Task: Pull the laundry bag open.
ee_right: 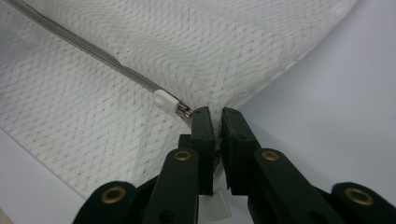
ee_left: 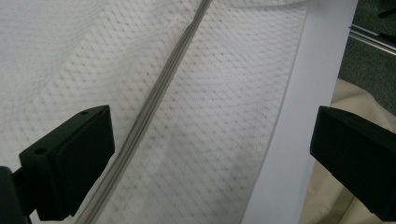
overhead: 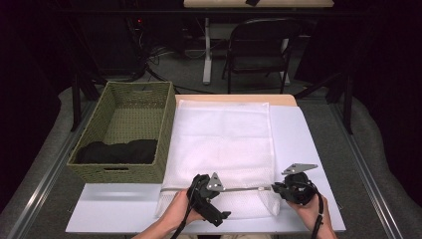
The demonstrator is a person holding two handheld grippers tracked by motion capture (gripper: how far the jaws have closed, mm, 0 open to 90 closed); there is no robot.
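Observation:
A white mesh laundry bag [overhead: 224, 144] lies flat on the white table top [overhead: 298, 134], with its grey zipper [overhead: 244, 189] running across the near end. My right gripper [overhead: 275, 189] is shut on the bag's fabric at the zipper's right end. In the right gripper view its jaws [ee_right: 218, 119] pinch the mesh [ee_right: 187, 42] just beside the white zipper pull [ee_right: 166, 100]. My left gripper [overhead: 208, 198] hovers over the zipper's left part. Its jaws stand wide open [ee_left: 212, 140] above the mesh [ee_left: 224, 93] and the zipper [ee_left: 154, 102], with nothing gripped.
A woven green basket [overhead: 124, 129] stands at the left of the bag, with dark clothing [overhead: 117, 152] in its near end. The table's front edge [ee_left: 317, 70] runs close by the left gripper. A folding chair [overhead: 261, 45] stands beyond the table.

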